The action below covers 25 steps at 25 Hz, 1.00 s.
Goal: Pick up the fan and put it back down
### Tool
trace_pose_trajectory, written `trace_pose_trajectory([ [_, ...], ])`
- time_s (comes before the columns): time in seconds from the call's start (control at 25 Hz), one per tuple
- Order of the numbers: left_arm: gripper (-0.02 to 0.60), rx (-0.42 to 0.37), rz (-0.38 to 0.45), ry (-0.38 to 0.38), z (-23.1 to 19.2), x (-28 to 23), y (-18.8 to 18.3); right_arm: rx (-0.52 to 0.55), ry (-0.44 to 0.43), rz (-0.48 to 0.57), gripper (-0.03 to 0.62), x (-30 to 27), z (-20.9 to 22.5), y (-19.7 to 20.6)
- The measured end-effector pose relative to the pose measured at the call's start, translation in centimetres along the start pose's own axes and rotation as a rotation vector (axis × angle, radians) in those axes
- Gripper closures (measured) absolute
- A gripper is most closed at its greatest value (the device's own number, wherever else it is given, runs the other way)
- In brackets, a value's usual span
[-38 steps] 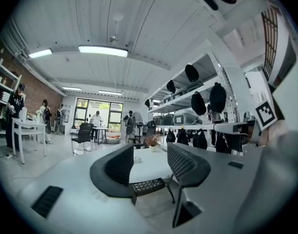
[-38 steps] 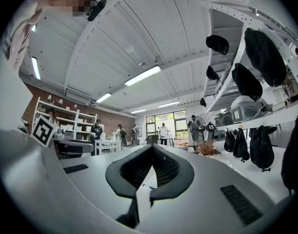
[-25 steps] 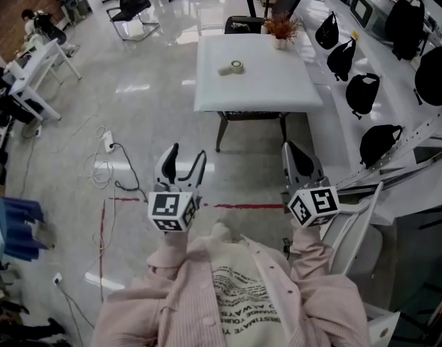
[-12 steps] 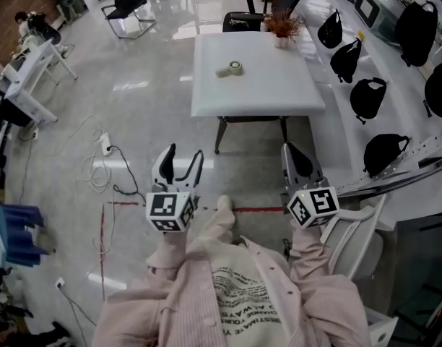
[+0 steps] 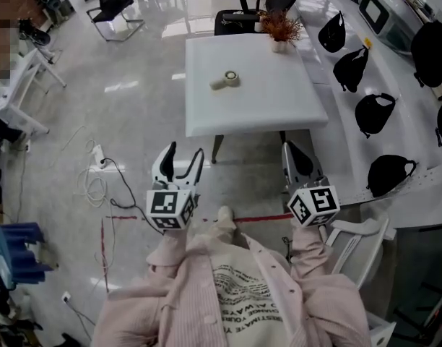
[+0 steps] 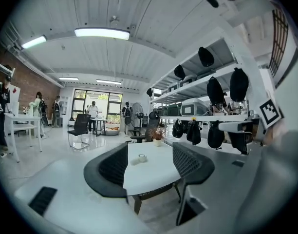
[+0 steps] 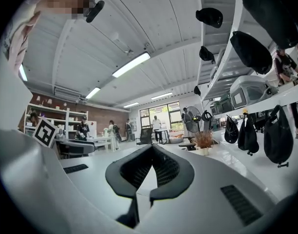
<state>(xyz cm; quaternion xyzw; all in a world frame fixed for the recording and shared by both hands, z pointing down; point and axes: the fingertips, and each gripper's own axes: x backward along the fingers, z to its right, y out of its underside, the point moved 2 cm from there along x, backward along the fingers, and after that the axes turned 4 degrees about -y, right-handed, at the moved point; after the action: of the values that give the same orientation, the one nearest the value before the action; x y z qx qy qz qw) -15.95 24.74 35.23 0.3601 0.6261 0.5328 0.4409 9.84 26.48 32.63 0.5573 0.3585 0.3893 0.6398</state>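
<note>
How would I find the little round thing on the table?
Find the white table ahead. Left of its middle lies a small pale ring-shaped thing. It is low and round, unlike the reddish potted plant at the far edge.

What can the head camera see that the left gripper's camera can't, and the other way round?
Only the head view: the person's pink shirt, the red floor line, a loose cable. Only the left gripper view: ceiling lights, a standing fan far off. Both: the white table, its roll of tape and potted plant.
</note>
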Motion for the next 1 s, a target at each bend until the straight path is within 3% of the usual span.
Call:
trace_pose_trajectory([
  [0.56,0.318,0.018,-0.033,0.039,-5.4,-11.4,-0.2,-0.011,0.041,-0.020,0.594,-10.4,3.6,0.6],
  [1.0,0.318,0.020,-0.041,0.067,-6.0,-15.5,-0.3,-0.025,0.051,-0.045,0.594,-13.6,5.2,1.7],
])
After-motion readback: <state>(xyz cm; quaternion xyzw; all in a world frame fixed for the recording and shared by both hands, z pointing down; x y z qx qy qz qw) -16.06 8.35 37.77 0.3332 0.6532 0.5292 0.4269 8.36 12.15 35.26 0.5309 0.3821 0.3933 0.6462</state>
